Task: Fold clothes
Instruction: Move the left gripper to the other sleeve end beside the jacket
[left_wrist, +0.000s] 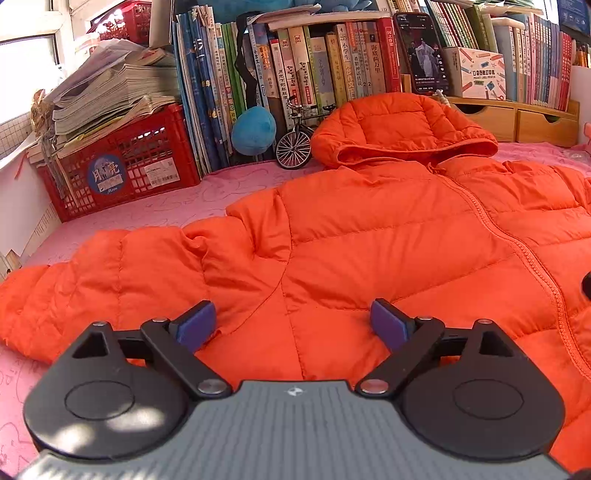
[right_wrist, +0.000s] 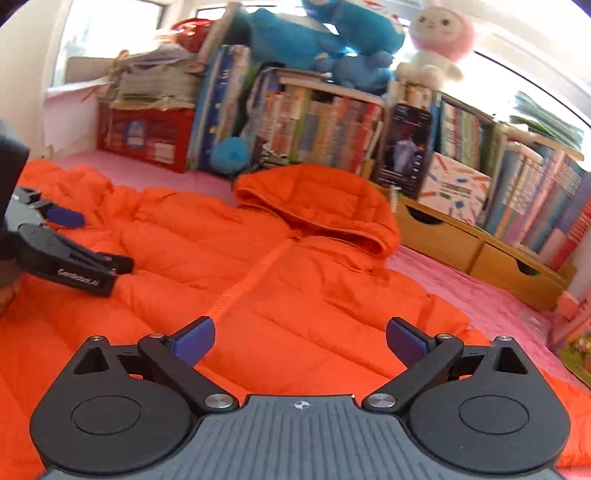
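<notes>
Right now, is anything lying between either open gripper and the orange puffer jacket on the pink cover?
Nothing visible. The left gripper and right gripper both hang open directly over the orange quilted hooded jacket, with only its fabric showing between their blue pads. The small model bicycle stands beyond the hood, out of the way.

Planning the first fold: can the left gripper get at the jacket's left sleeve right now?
Probably yes. The left gripper is open over the jacket, and the sleeve lies flat beside it with nothing on top or between.
</notes>
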